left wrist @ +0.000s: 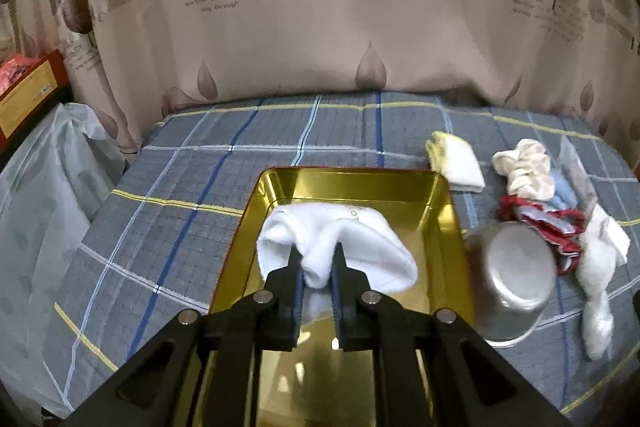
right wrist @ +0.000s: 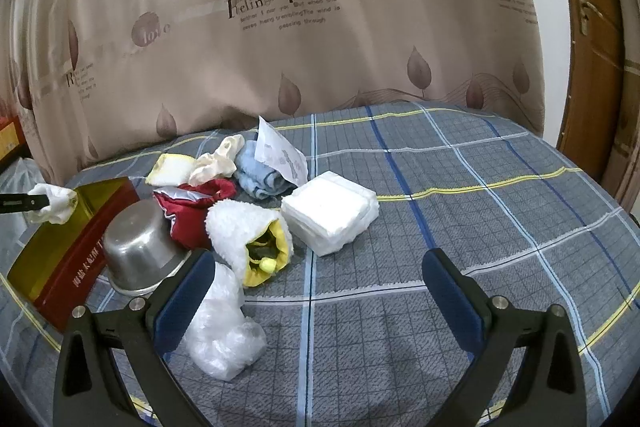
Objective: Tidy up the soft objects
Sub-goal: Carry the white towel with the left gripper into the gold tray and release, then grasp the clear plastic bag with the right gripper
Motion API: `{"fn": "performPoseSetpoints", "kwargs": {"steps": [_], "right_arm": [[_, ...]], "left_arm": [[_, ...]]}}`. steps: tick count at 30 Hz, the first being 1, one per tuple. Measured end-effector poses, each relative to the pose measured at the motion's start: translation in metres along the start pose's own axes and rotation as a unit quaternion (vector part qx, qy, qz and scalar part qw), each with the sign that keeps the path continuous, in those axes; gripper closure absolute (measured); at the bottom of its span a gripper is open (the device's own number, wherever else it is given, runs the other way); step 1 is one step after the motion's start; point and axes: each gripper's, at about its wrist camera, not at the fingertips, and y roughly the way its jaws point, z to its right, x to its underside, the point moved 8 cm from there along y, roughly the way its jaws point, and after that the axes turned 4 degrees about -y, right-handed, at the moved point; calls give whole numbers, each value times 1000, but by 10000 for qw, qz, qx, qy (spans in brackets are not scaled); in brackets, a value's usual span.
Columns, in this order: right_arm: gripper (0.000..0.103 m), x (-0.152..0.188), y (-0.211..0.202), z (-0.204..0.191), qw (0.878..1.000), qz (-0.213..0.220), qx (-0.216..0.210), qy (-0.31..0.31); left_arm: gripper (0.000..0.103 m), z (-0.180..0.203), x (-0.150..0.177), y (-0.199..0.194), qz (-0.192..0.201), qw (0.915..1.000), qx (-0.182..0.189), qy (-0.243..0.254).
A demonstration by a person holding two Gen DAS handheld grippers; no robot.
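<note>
My left gripper (left wrist: 318, 259) is shut on a white fluffy sock (left wrist: 360, 239), which hangs over the open gold tin (left wrist: 452, 227). In the right wrist view the same sock (right wrist: 54, 207) dangles above the tin (right wrist: 68, 267) at the far left. My right gripper (right wrist: 316, 275) is open above the plaid bedsheet with nothing between its fingers. Just beyond it lie a white fleece pouch with yellow lining (right wrist: 244, 231), a red cloth (right wrist: 188, 215), a blue cloth (right wrist: 256, 179), a cream scrunchie (right wrist: 216, 163), a yellow-edged cloth (right wrist: 170, 169) and a white folded stack (right wrist: 332, 211).
An upturned steel pot (right wrist: 140, 251) stands between the tin and the pile. A crumpled clear plastic bag (right wrist: 222, 331) lies by the right gripper's left finger. A leaf-print curtain (right wrist: 320, 27) hangs behind the bed. A plastic bag (left wrist: 44, 207) and a red box (left wrist: 28, 91) are at the left.
</note>
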Motion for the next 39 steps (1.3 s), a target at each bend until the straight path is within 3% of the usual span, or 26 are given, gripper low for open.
{"fn": "performPoseSetpoints", "kwargs": {"steps": [13,16,25,29,34,37,38,39], "right_arm": [[0,1,3,-4,9999,-76,48,-114],[0,1,3,-4,9999,-78,41,-113],[0,11,1,-11,9966,-484,-661,-119],[0,17,-2,-31,9895,-771,-1142,-434],[1,29,12,-53,9812,-1203,-1257,-836],[10,37,23,-66,9747,-1472,-1286,-1084],[16,38,25,-68,9731,-1540,-1291,-1128],[36,41,30,-71,9702,-1663,-1300,-1194]], "left_arm": [[86,-9,-2,48,-512,9986,-114,115],[70,-7,-3,52,-520,9975,-420,238],[54,-11,-19,12,96,9997,-190,-128],[53,-10,-23,-7,188,9996,-29,-213],[52,-10,-14,-34,243,9988,206,-371],[52,-18,-4,-51,258,9979,270,-523],[52,-22,0,-60,282,9974,308,-592],[52,-25,4,-66,291,9971,279,-641]]}}
